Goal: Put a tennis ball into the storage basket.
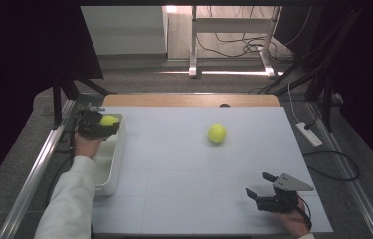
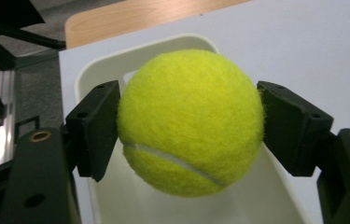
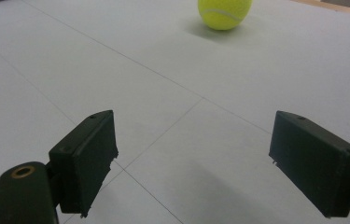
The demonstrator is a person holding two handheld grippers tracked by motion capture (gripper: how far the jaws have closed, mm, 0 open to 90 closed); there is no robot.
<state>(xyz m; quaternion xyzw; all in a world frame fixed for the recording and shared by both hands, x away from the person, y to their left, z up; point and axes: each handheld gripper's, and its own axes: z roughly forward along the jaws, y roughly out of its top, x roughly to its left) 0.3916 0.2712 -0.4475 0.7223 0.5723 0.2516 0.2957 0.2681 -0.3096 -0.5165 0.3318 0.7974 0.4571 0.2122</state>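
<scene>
My left gripper [image 1: 105, 122] is shut on a yellow tennis ball [image 2: 190, 122] and holds it over the far end of a white bin [image 1: 112, 164] at the table's left edge. In the left gripper view both black pads press the ball's sides, with the bin's inside [image 2: 256, 200] below it. A second tennis ball [image 1: 217, 133] lies loose on the white table, past the middle; it also shows at the top of the right gripper view [image 3: 224, 13]. My right gripper [image 1: 260, 186] rests near the front right corner, open, nothing between its jaws [image 3: 193, 158].
The white tabletop [image 1: 189, 169] has a wooden strip [image 1: 189, 100] along its far edge. Metal rails [image 1: 35, 169] run down both sides. A white power strip [image 1: 309, 134] and cables lie on the floor to the right. A table frame [image 1: 233, 40] stands beyond.
</scene>
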